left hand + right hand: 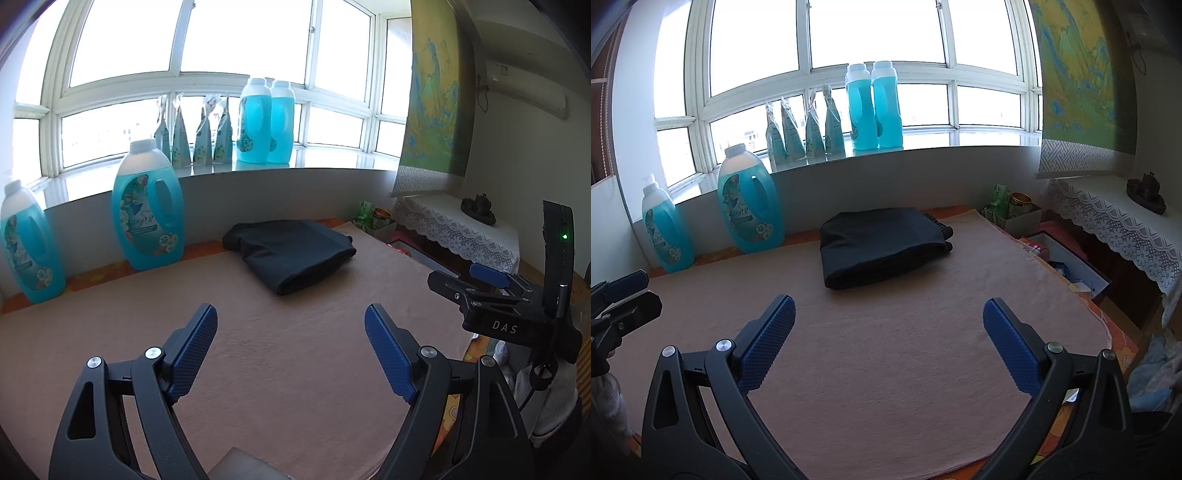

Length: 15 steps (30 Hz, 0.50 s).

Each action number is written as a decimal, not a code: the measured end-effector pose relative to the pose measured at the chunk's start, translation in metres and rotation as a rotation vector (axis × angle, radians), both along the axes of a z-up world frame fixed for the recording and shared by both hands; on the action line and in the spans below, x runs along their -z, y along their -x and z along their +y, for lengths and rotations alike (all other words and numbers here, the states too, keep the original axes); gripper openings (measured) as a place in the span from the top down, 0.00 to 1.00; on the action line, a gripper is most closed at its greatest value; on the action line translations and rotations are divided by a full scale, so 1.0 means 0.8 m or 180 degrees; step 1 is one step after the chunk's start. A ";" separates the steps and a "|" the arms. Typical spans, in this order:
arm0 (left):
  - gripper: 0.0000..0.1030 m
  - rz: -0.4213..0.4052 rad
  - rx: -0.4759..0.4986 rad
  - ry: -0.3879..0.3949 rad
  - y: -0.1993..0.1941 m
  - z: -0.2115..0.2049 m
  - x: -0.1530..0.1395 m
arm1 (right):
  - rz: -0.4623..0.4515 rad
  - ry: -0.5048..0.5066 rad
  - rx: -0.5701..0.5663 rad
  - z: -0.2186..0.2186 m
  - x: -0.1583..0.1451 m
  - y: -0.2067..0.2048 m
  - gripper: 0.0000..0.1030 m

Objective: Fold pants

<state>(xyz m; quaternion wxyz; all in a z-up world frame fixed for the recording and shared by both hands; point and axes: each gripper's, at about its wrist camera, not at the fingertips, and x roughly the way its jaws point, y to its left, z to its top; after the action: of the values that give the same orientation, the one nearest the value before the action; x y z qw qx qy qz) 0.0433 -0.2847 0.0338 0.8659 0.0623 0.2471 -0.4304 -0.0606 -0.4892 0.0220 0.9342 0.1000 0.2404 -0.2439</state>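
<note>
- Honestly the pants point(882, 247) look pretty much done already: a dark, compact folded bundle lying toward the far side of the desk point(886, 369), near the wall under the window sill and well apart from both tools.
- Your left gripper point(291, 350) has its jaws spread wide with nothing between them, hovering over bare cloth on the near side.
- Same story for the right gripper point(888, 343): jaws released, empty, not touching the fabric.
- If this is the wrap-up step, I'd just check the bundle's edges. From the right wrist view the elastic waistband end pokes out a bit on the right, so a light tidy there would square it up.
- If you do go back in, come in low and flat and pinch all the layers at once, or the top layer will probably slide and undo the fold.
- The desk is covered with a peach towel-like cloth point(295, 369), so I'd expect decent grip and not much sliding.
- Watch the big blue detergent bottles point(750, 203) standing at the back-left edge, close to the pants.
- More bottles and pouches point(805, 129) sit up on the sill, and there's a lace-covered side table point(1126, 229) off to the right.
</note>
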 end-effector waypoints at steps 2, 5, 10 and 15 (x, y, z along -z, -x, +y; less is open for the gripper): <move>0.20 -0.0002 -0.0003 0.0004 0.000 0.000 -0.001 | -0.0002 0.0005 0.0003 0.000 0.000 0.000 0.00; 0.20 -0.0007 -0.0008 0.0008 0.000 0.001 -0.001 | -0.0007 -0.0010 -0.0008 0.000 -0.001 -0.001 0.00; 0.20 -0.0004 -0.0010 0.0001 -0.001 0.001 -0.001 | -0.0007 -0.0015 -0.0010 0.000 -0.001 -0.001 0.00; 0.20 0.0021 0.0014 0.0007 -0.003 0.000 -0.001 | -0.0013 -0.0019 -0.0008 0.001 -0.002 -0.002 0.00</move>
<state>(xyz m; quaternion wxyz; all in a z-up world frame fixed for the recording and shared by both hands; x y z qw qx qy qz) 0.0458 -0.2848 0.0349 0.8642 0.0605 0.2493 -0.4328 -0.0589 -0.4885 0.0238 0.9347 0.1030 0.2393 -0.2419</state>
